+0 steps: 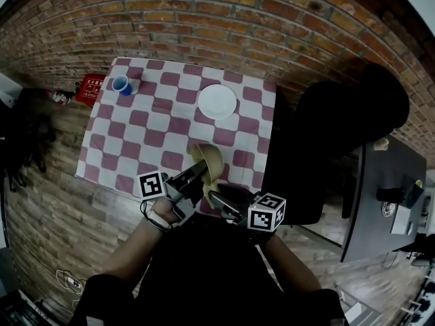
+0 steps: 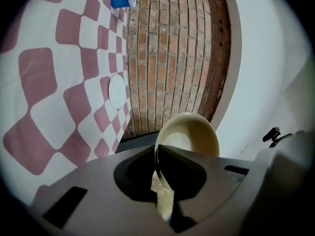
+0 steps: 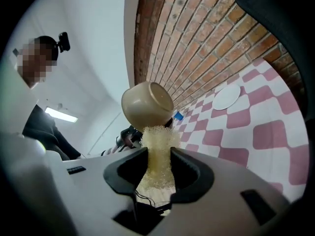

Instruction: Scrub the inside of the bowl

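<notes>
Pinching rim of cream bowl (image 2: 192,131), left tool (image 2: 156,156) held it over checked worktop (image 1: 136,136); right tool (image 3: 158,154) clamped yellow sponge (image 3: 158,140).

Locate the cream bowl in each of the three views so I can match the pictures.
Head view: bowl at lower centre, below the white plate.
Left gripper view: bowl just right of centre, rim pinched between the jaws, inside showing.
Right gripper view: bowl at centre, directly above the sponge.
Shared landmark: the white plate, left of centre in the left gripper view, right of centre in the right gripper view.
</notes>
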### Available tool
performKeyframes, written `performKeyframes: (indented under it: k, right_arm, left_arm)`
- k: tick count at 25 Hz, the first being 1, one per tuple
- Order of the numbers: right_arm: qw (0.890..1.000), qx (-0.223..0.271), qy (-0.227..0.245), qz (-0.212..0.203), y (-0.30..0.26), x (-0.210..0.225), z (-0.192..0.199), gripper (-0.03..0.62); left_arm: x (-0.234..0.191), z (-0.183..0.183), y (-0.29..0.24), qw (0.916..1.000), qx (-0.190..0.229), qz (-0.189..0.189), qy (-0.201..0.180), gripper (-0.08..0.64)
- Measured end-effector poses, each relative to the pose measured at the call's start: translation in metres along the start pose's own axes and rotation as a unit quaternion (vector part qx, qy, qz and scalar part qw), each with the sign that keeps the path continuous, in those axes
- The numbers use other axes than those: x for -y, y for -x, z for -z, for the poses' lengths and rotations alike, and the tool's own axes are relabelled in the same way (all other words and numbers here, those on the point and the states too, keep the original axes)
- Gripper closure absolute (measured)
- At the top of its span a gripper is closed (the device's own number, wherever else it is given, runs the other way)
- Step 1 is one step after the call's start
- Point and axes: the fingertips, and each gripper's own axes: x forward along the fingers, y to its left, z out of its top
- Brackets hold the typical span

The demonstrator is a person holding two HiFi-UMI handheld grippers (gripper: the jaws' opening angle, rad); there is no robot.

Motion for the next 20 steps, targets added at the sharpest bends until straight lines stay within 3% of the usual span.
performKeyframes:
  k: [4, 7, 9, 11, 15, 20]
  right_arm:
    - [1.000, -0.013, 0.015, 0.014, 0.000, 0.007, 0.002, 0.439]
    - [0.999, -0.022, 0.021, 0.024, 0.007, 0.011, 0.006, 0.437]
    - [0.999, -0.014, 0.010, 0.035, 0.016, 0.017, 0.006, 0.437]
    - [0.999, 0.005, -0.007, 0.046, 0.026, 0.024, 0.001, 0.438]
    - [0.995, 0.030, -0.012, 0.094, 0.045, 0.043, -0.010, 0.439]
    - [0.979, 0.018, 0.043, 0.199, 0.062, 0.069, -0.016, 0.438]
  left_arm:
    - [0.001, 0.008, -0.003, 0.9999, -0.015, 0.005, 0.000, 0.535]
    - [-0.001, 0.005, 0.002, 0.9995, -0.021, -0.009, -0.020, 0.535]
    - [-0.008, -0.002, 0.008, 0.9987, -0.019, -0.029, -0.037, 0.535]
    - [-0.026, -0.012, 0.019, 0.9938, -0.021, -0.080, -0.074, 0.535]
    - [-0.073, -0.020, 0.047, 0.9554, -0.058, -0.231, -0.175, 0.535]
    - [-0.113, -0.006, 0.063, 0.9136, -0.110, -0.343, -0.189, 0.535]
